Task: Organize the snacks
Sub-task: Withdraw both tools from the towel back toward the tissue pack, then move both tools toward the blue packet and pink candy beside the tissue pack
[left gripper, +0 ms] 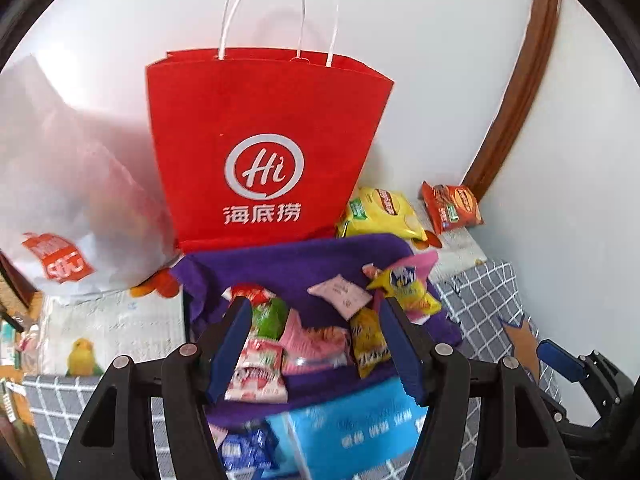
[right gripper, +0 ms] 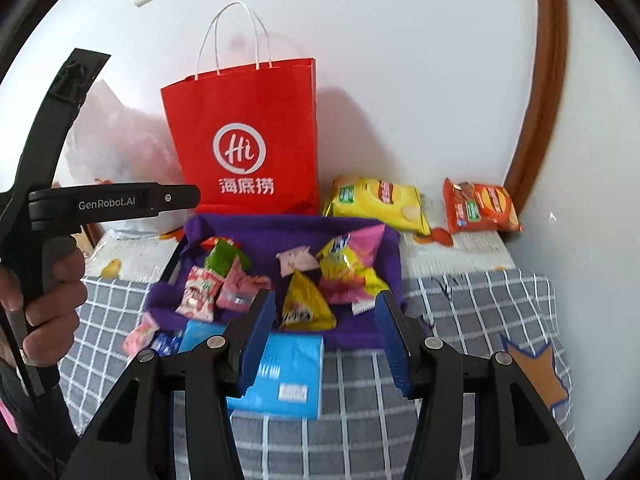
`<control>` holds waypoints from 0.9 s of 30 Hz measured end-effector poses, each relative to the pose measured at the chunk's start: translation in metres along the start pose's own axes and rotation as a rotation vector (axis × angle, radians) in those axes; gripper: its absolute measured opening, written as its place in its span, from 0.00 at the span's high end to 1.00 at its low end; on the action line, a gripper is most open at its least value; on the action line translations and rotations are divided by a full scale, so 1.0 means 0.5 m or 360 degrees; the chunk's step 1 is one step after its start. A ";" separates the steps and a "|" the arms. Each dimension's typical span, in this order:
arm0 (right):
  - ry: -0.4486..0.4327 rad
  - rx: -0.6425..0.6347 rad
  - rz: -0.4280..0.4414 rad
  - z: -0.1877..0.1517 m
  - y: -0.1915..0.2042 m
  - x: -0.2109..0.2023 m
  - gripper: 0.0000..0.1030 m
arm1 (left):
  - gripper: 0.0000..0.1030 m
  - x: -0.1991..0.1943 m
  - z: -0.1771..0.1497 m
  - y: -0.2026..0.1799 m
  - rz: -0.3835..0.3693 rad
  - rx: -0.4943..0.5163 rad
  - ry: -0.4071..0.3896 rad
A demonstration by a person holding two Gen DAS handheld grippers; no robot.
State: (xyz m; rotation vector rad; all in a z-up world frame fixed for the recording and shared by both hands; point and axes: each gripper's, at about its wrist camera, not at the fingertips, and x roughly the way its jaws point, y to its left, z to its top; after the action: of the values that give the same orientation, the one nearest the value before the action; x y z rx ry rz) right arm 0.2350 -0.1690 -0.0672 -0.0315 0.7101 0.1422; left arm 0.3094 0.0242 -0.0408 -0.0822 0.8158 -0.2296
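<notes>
You are holding both tools, left (left gripper: 316, 344) and right (right gripper: 326, 336), apart and empty above the snacks (right gripper: 308, 304) heaped on the purple cloth (right gripper: 360, 228); be targeting one packet squarely.

Left claw (left gripper: 316, 344) and right claw (right gripper: 326, 336) both gape empty, angled downward.

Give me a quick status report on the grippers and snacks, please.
Left gripper and right gripper open, empty. Snack packets loose on purple cloth; red bag upright behind. Nothing blocking.
</notes>
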 end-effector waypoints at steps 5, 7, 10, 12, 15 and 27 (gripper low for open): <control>0.0026 0.0020 0.0023 -0.033 0.007 -0.036 0.50 | 0.38 -0.045 -0.058 0.012 0.0038 -0.0014 0.0043; 0.0032 0.0024 0.0056 -0.047 0.013 -0.045 0.51 | 0.38 -0.063 -0.087 0.023 0.0068 -0.0023 0.0062; 0.0026 -0.0004 0.0051 -0.066 0.026 -0.056 0.51 | 0.38 -0.084 -0.117 0.033 0.0076 -0.0050 0.0077; 0.0017 -0.0015 0.0044 -0.079 0.036 -0.063 0.51 | 0.38 -0.095 -0.137 0.036 0.0081 -0.0058 0.0089; 0.0019 -0.0019 0.0080 -0.096 0.049 -0.071 0.51 | 0.38 -0.107 -0.162 0.037 0.0096 -0.0062 0.0105; 0.0024 -0.0054 0.0096 -0.129 0.095 -0.086 0.51 | 0.38 -0.152 -0.201 0.065 0.0073 -0.0113 0.0108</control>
State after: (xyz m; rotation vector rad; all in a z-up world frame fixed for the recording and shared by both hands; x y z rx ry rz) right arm 0.1544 -0.1320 -0.0874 -0.0436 0.7239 0.2121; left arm 0.1911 0.0750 -0.0607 -0.1228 0.8924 -0.1610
